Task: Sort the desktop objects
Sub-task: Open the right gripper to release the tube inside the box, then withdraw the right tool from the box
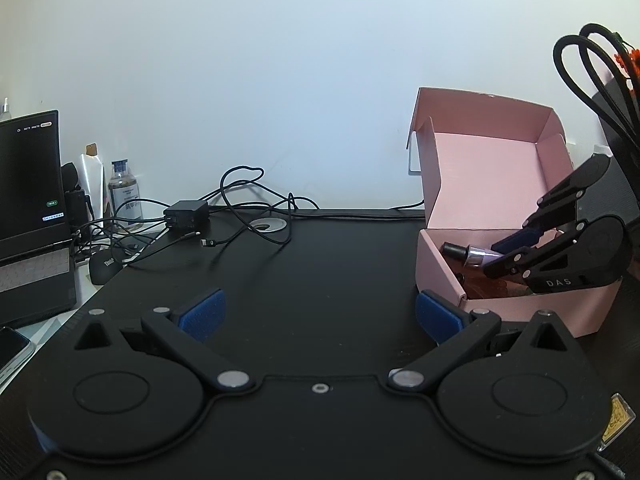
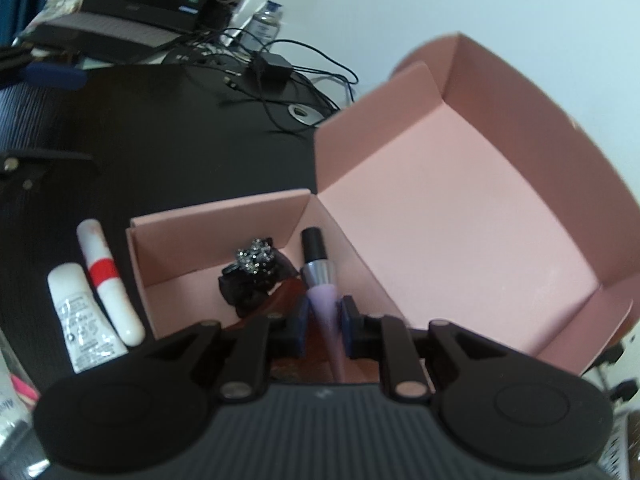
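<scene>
An open pink cardboard box (image 1: 496, 168) (image 2: 440, 220) stands at the right of the black desk. My right gripper (image 2: 325, 312) (image 1: 500, 254) reaches into its low front compartment, shut on a purple tube with a silver collar and black cap (image 2: 320, 280) (image 1: 474, 256). The cap points away from me, over the box floor. A black glittery hair clip (image 2: 252, 272) lies in the box just left of the tube. Two white tubes, one with a red band (image 2: 108, 276) and one with print (image 2: 80, 320), lie on the desk outside the box's left wall. My left gripper (image 1: 320, 312) hovers open over bare desk, holding nothing.
A black charger (image 1: 186, 214) with tangled cables sits at the back of the desk, near a round cable hole (image 1: 269, 226). A laptop (image 1: 32, 216), a clear bottle (image 1: 126, 196) and a black mouse (image 1: 105, 268) crowd the left. A phone (image 1: 12, 350) lies at the left edge.
</scene>
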Tool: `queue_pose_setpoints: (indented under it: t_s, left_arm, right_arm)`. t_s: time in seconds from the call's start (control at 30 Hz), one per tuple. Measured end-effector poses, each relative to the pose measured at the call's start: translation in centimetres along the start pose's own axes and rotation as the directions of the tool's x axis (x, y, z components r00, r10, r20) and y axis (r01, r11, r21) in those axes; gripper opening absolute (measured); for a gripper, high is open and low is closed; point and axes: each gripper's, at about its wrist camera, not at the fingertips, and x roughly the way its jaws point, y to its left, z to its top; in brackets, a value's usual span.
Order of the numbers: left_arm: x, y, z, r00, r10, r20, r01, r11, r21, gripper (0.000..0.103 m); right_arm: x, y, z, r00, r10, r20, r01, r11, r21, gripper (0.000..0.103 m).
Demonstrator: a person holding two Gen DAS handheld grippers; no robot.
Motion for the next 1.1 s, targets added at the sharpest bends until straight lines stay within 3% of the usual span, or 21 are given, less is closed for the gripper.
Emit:
queue_pose_setpoints:
  t_s: [0.1, 0.17, 0.4, 0.53, 0.67, 0.9, 1.1]
  left_arm:
    - [0.0, 0.0, 0.0, 1.000, 0.001, 0.000, -0.001, 1.000, -0.001, 0.103]
    - [0.0, 0.1, 0.0, 1.000, 0.002, 0.000, -0.002, 1.000, -0.002, 0.103]
    - [0.1, 0.1, 0.0, 1.000, 0.005, 0.000, -0.005, 1.000, -0.003, 0.103]
    - [0.1, 0.1, 0.0, 1.000, 0.006, -0.002, -0.006, 1.000, -0.002, 0.103]
    - [0.1, 0.0, 0.0, 1.000, 0.010, -0.003, -0.010, 1.000, 0.000, 0.103]
    - [0.1, -0.1, 0.0, 1.000, 0.012, -0.007, -0.011, 1.000, 0.005, 0.103]
    - [0.1, -0.2, 0.0, 1.000, 0.016, -0.011, -0.015, 1.000, 0.013, 0.103]
  right_arm:
    - [0.1, -0.3, -0.2, 1.000, -0.021, 0.007, 0.021, 1.000, 0.014, 0.023]
    - [0.1, -0.5, -0.4, 0.999, -0.035, 0.012, 0.035, 0.999, 0.017, 0.032]
    - [-1.6, -1.8, -0.2, 0.995, -0.026, 0.096, 0.015, 0.994, 0.106, 0.039]
    - [-3.6, -2.4, -0.2, 0.982, -0.039, 0.184, 0.003, 0.981, 0.192, 0.079]
    - [-5.0, -2.5, -0.6, 0.971, -0.053, 0.231, -0.012, 0.962, 0.272, 0.099]
    - [-7.4, -0.8, -2.4, 0.960, -0.127, 0.249, 0.035, 0.938, 0.346, 0.102]
    - [-10.6, 0.1, -5.6, 0.926, -0.225, 0.303, 0.063, 0.884, 0.462, 0.102]
